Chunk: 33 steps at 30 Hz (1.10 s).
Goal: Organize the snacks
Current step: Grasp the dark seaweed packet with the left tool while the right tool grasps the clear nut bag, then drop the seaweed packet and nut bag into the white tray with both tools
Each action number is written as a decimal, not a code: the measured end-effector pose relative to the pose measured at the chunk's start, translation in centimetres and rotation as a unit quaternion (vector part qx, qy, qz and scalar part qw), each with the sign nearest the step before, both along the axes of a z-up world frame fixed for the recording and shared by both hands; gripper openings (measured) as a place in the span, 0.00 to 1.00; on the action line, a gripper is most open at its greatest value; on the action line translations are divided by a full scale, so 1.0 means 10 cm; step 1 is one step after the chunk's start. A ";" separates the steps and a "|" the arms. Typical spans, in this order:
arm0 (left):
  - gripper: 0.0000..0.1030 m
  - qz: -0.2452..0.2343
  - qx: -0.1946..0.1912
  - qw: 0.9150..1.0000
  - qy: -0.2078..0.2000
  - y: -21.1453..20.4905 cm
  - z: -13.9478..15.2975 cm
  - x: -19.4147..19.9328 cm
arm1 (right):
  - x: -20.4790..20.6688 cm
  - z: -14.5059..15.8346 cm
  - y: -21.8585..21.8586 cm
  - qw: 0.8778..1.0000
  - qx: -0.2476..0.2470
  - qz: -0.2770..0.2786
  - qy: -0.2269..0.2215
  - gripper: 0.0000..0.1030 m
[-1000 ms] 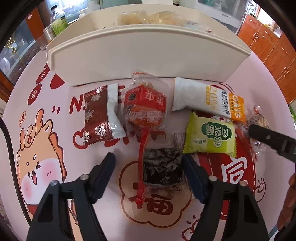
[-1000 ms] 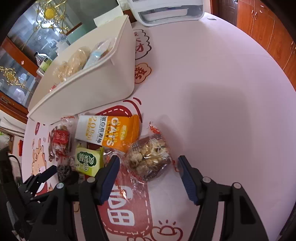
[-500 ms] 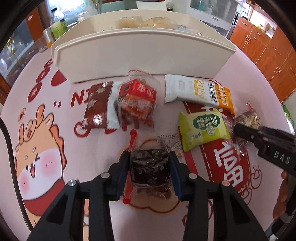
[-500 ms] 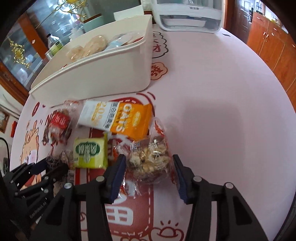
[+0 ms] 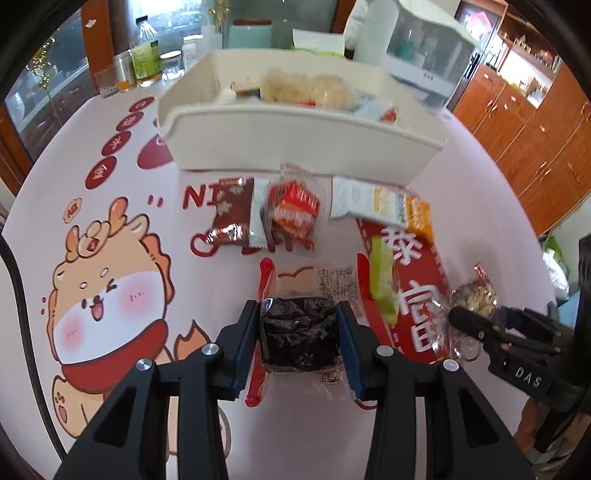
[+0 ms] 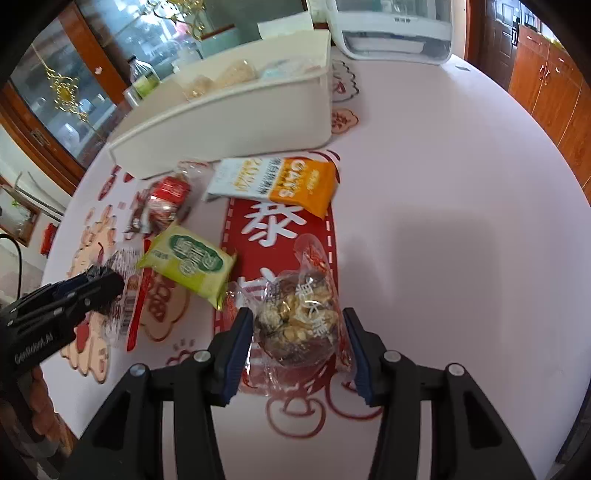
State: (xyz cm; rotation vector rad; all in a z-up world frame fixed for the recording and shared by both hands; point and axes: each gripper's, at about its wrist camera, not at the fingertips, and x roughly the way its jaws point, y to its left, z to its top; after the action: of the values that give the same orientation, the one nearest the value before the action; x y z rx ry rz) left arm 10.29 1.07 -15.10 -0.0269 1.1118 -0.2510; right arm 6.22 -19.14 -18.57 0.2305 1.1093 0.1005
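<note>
My left gripper (image 5: pixel 299 332) is shut on a clear packet of dark snack (image 5: pixel 299 332), held just above the pink tablecloth. My right gripper (image 6: pixel 297 332) is shut on a clear packet of nut clusters (image 6: pixel 299 321), its pads pressing the wrapper's sides. On the cloth lie a green packet (image 6: pixel 188 264), a white and orange oats packet (image 6: pixel 280 182), a red packet (image 5: pixel 293 210) and a brown packet (image 5: pixel 232 214). Behind them stands the cream bin (image 5: pixel 295 144) with several snacks inside. Each gripper also shows at the other view's edge: the right gripper (image 5: pixel 476 325) and the left gripper (image 6: pixel 107 284).
A white appliance (image 6: pixel 395 33) stands on the table behind the bin. Bottles and jars (image 5: pixel 144 55) line the far left edge. Wooden cabinets (image 5: pixel 535 129) are at the right beyond the table. A cartoon print (image 5: pixel 103 288) covers the cloth's left side.
Both grippers closed from wide open onto their packets, the left on the dark snack, the right on the nut clusters. Both have pulled back and up, showing more of the bin's inside.
</note>
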 end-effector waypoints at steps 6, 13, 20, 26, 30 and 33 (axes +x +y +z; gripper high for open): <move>0.39 0.004 -0.027 0.999 -0.036 0.04 0.48 0.07 | -0.04 0.40 0.03 0.999 0.013 0.012 -0.044 0.47; 0.39 -0.012 -0.033 0.994 -0.101 0.03 1.22 0.29 | 0.10 1.06 0.19 0.993 0.018 0.041 -0.112 0.47; 0.39 -0.018 -0.022 0.985 -0.169 0.08 2.02 0.65 | 0.40 1.85 0.25 0.980 0.003 0.058 -0.189 0.47; 0.39 -0.007 -0.007 0.979 -0.203 0.21 2.57 0.99 | 0.77 2.48 0.19 0.971 0.016 0.050 -0.232 0.47; 0.39 0.002 -0.003 0.975 -0.221 0.28 2.81 1.21 | 1.02 2.76 0.19 0.967 0.006 0.040 -0.252 0.48; 0.39 0.008 0.005 0.974 -0.226 0.30 2.90 1.42 | 1.21 2.90 0.22 0.964 -0.003 0.030 -0.263 0.48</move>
State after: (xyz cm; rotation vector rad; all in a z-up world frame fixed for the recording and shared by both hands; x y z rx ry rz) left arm 24.53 4.07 13.87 0.0304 0.6596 -0.2228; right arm 18.36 -16.99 10.48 0.1516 0.5856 0.2000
